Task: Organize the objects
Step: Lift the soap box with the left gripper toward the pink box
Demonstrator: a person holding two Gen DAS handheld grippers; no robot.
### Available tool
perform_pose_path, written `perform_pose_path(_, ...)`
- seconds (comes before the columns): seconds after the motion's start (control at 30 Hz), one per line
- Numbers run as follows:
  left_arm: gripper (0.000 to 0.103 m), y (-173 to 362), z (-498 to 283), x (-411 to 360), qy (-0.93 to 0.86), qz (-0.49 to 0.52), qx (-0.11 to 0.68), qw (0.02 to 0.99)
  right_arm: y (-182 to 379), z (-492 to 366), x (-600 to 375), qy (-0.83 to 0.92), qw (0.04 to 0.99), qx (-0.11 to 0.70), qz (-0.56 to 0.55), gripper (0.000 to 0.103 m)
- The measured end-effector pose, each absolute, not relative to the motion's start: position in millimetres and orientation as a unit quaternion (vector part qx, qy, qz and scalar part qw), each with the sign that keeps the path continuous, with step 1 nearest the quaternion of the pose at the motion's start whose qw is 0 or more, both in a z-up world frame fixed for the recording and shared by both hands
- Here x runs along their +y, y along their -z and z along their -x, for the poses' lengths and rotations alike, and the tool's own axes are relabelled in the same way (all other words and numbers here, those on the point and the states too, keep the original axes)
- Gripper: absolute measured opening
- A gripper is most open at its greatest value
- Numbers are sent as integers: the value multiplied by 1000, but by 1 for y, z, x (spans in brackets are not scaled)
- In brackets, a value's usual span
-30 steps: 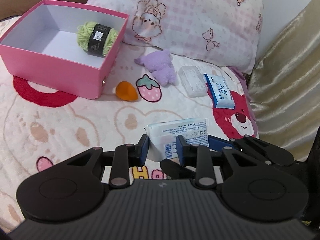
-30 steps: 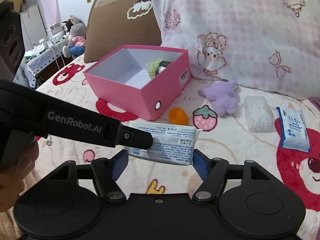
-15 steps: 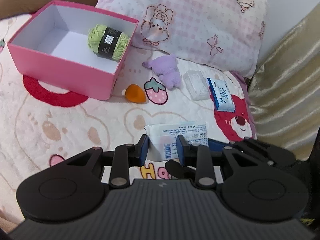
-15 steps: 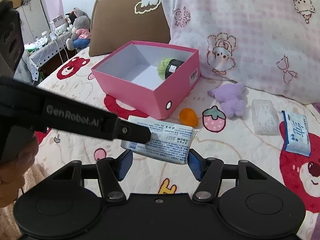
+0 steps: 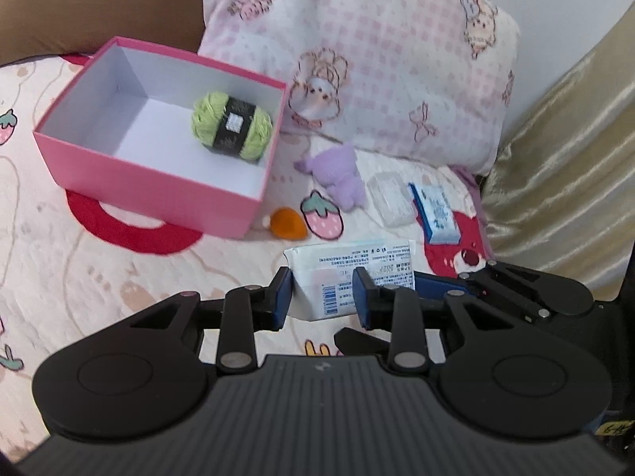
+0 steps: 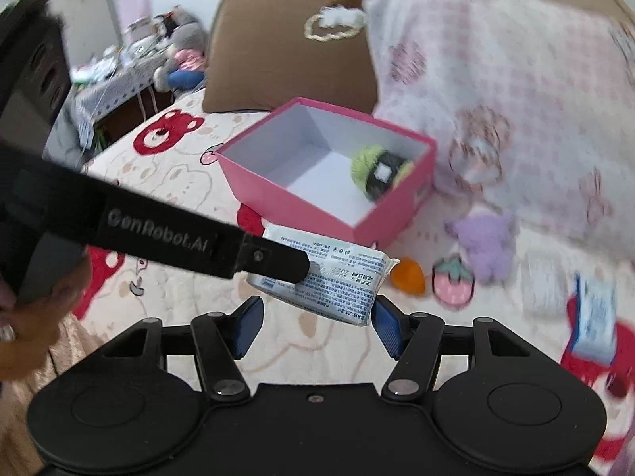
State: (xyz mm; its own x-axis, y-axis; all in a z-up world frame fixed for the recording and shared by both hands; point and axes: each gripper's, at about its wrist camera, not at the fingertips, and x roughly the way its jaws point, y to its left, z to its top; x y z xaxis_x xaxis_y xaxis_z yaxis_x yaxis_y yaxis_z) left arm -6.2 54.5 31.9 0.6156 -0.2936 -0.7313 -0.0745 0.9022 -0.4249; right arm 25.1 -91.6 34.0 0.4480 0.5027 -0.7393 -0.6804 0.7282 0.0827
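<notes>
Above the bedspread [image 5: 99, 277], near its right edge, a white packet [image 5: 349, 277] is carried by two grippers at once, presumably because the soft wrapper would sag from a single pinch. The left gripper [image 5: 322, 297] is nearly closed across one end of the packet; its jaws are opening slightly, yet the pads are seen pressed on the wrapper. The right gripper [image 6: 315, 323] is about half open, the packet's other end lying between its blue pads [image 6: 387, 327]; contact at the left pad cannot be confirmed, so support is judged to come mainly from the left gripper. A pink box [image 5: 158, 182] sits toward the far left of the bedspread, by the pillow [image 5: 377, 59], with green yarn [image 5: 232, 129] already inside, so it is taken as the destination. An orange item [image 5: 287, 222], a purple plush [image 5: 341, 174], a clear case [image 5: 391, 198] and a blue pack [image 5: 436, 214] lie loose along the right edge, not yet boxed.
</notes>
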Motion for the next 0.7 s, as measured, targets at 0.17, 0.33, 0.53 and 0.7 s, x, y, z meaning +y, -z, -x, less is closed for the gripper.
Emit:
perform_pose_path(0.17, 31, -39, 0, 77, 51, 207, 429, 878, -42, -38, -68, -357, 838, 397, 118, 66)
perform_pose_path(0.33, 31, -44, -14, 99, 45, 212, 431, 876, -46, -57, -50, -362, 837, 396, 105, 69)
perform_pose_path(0.53, 31, -42, -41, 125, 41, 222, 441, 869, -45, -86, -34, -366, 834, 404, 84, 69)
perform_pose_path(0.7, 31, -35, -70, 140, 37, 222, 450, 864, -37, -117, -22, -365, 829, 416, 78, 69)
